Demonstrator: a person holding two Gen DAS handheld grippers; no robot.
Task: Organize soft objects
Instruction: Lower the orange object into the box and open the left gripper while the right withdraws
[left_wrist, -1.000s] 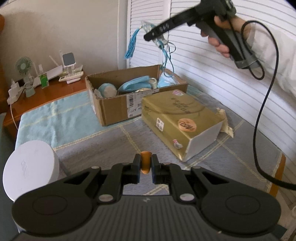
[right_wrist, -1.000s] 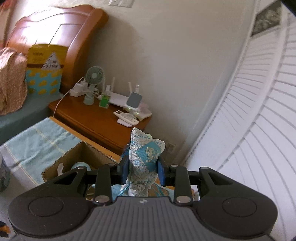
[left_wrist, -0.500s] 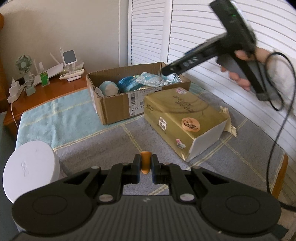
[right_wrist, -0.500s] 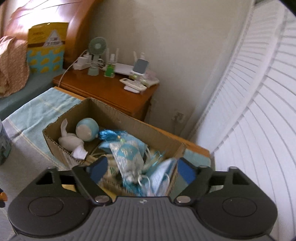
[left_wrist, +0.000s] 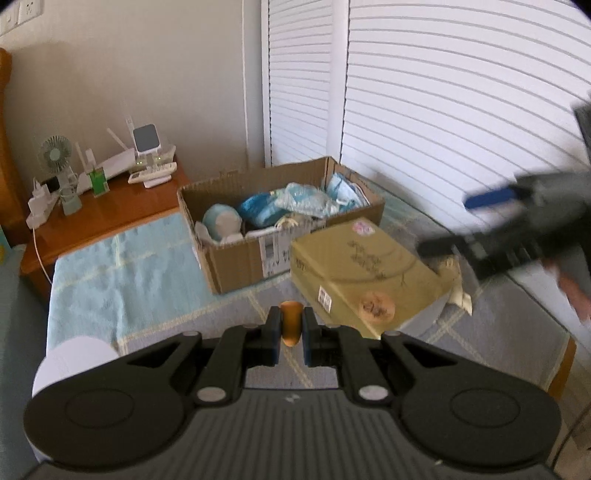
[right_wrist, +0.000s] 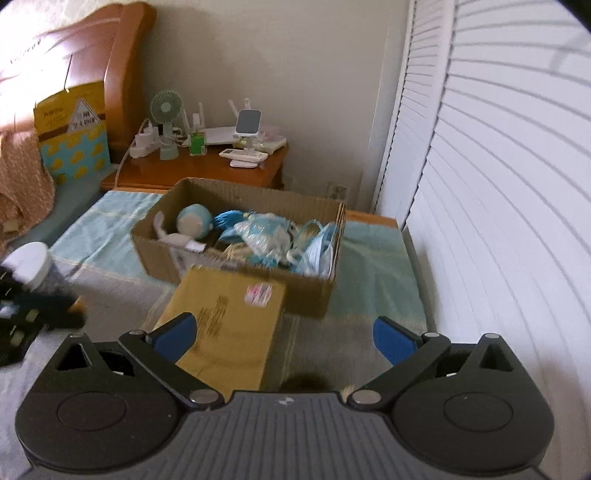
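Nearest, the left tongs (left_wrist: 291, 334) pinch a small orange piece (left_wrist: 291, 323) that, judging by the task, is not yet put away, while the right tongs (right_wrist: 284, 338) gape wide and empty above the yellow carton (right_wrist: 225, 325). Beyond, on the cloth-covered surface (left_wrist: 122, 266), the cardboard box (right_wrist: 236, 266) already holds soft objects (right_wrist: 262, 232): crumpled blue-and-white pouches, a round pale-blue plush, limp and heaped together.

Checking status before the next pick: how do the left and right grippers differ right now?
The left gripper has its jaws nearly closed on a small orange object; the right gripper has its jaws spread wide with nothing between them. The left one hangs over the grey cloth short of the yellow box; the right one is above that box, facing the cardboard box. Both point toward the cardboard box.
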